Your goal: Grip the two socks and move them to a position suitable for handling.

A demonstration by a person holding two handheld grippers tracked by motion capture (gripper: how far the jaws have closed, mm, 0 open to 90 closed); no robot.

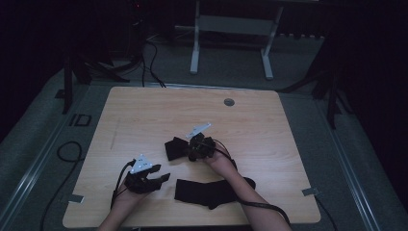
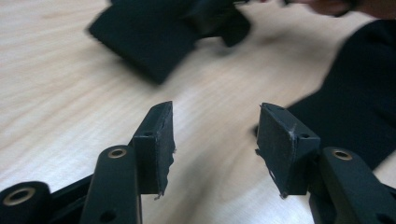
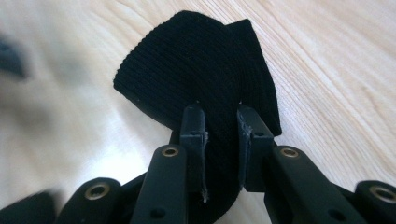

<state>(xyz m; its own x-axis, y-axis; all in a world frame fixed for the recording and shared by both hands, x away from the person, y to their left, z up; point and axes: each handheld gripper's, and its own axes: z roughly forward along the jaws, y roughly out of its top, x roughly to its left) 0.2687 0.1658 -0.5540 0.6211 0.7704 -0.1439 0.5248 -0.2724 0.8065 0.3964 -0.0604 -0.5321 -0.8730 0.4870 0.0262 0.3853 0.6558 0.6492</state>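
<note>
Right hand-held gripper (image 3: 219, 135) clamped on folded black sock (image 3: 196, 70), mid-tabletop (image 1: 144, 110); left hand-held gripper (image 2: 215, 135) apart, empty. Step: gripping sock. Next: probably lift.

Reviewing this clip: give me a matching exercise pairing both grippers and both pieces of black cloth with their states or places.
Things:
1. left gripper
2. right gripper
3. folded black cloth
4. long black cloth

States or places:
A. lies flat near the table's front edge, under the right forearm
B. jaws apart, nothing between them
C. pinched between two pads
D. jaws closed on fabric

Pairs: 1-B, 2-D, 3-C, 4-A
</note>
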